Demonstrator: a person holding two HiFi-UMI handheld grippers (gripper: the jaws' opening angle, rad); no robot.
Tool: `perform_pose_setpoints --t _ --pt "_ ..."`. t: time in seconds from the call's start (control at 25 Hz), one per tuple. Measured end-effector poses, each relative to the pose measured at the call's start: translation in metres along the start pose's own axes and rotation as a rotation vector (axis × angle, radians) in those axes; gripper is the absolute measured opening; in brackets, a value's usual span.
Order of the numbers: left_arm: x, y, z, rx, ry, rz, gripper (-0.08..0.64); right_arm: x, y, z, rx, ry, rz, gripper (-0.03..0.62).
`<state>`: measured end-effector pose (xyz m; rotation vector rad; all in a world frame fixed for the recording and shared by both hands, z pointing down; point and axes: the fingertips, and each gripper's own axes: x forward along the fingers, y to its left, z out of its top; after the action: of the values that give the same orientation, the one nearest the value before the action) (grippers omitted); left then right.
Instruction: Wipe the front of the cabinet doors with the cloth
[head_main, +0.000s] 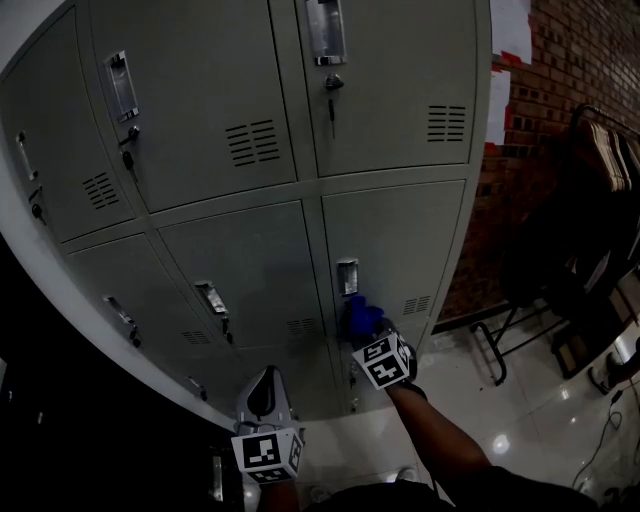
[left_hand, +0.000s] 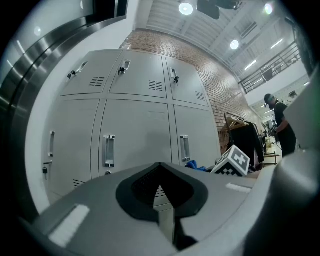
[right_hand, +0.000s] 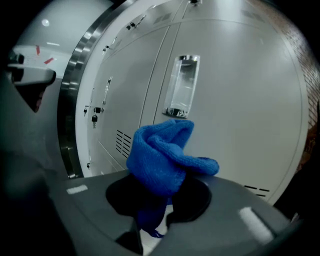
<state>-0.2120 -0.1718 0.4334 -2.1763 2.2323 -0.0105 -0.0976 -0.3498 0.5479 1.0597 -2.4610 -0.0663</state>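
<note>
- Currently, the right hand-held gripper (head_main: 366, 334) is clamping its jaws on the blue cloth (right_hand: 161, 154), which is bunching up above the jaw tips.
- The cloth is sitting just below the recessed handle (right_hand: 182, 85) of the right-hand door in the second row (head_main: 400, 250) of the grey cabinet. No view is showing clearly whether the cloth is touching the door or standing just off it.
- The left hand-held gripper (left_hand: 160, 186) is holding its jaws together with nothing between them. It is hanging low, well apart from the cloth, and taking no part in the wiping.
- Progress, as a judgement: work is being directed at this one door. The door surfaces are showing no streaks, damp patches or dirt, so which doors are done cannot be read. The remaining doors are probably awaiting a pass.
- Count, cloths: one.
- Count, hand-held grippers: two, each carrying one marker cube (head_main: 384, 362).
- Count, cabinet doors: the left gripper view is showing six, in two rows of three. The head view is hinting at a further row below, too dark to count.
- Count, handles: one per visible door.
- Count, bystanders: one person (left_hand: 278, 116) is standing far off at the right of the left gripper view.
</note>
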Motion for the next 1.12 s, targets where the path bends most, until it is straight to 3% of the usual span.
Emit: perform_pose_setpoints --t 0.16,0.52,1.12 --pt "0.004 -0.009 0.0 0.005 -0.003 -0.024 0.017 -0.049 -0.002 0.018 0.069 -0.107 -0.02 0.094" --pt "0.013 -0.034 0.007 -0.002 -0.015 -0.075 0.017 -0.15 -0.004 0.072 0.02 -0.34 -0.066 0.095" --pt "0.019 -0.05 0.019 0.001 -0.039 -0.1 0.017 -0.187 -0.024 0.068 0.106 -0.41 -0.147 0.087"
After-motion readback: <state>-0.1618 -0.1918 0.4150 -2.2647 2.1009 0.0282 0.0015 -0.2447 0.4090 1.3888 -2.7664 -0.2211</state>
